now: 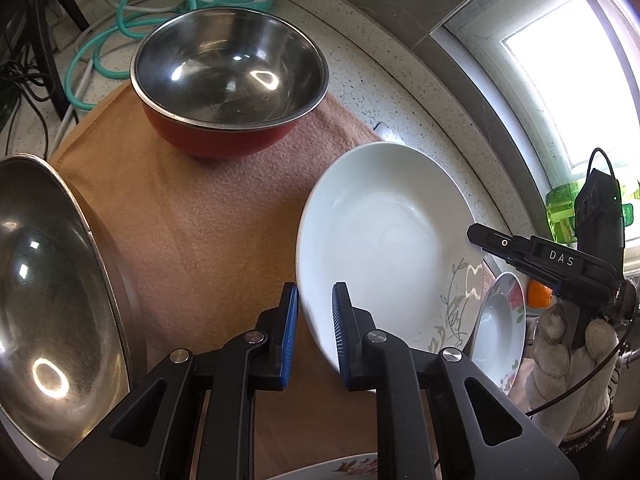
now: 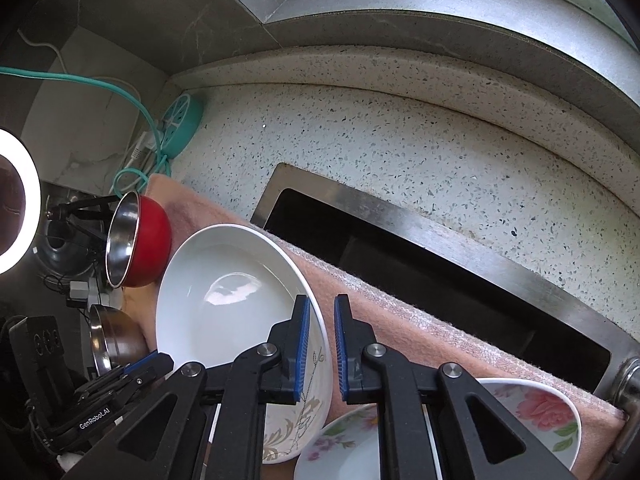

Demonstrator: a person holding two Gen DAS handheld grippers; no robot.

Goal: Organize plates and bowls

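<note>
Two hand-held grippers, left (image 1: 315,334) and right (image 2: 322,350), each clamp an opposite rim of the white plate (image 1: 384,232) above the orange cloth (image 1: 192,216), while the red bowl (image 1: 230,80) at twelve o'clock, steel bowl (image 1: 52,300) at nine and flowered plates (image 2: 536,412) remain unstacked

Both wrist cameras look steeply down from close range, from opposite sides, sharing the white plate (image 1: 384,232) (image 2: 224,292).

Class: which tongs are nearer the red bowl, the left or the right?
Left. The left tongs grip the white plate's rim on the side facing the red bowl; the right tongs grip its opposite rim, farther away.
</note>
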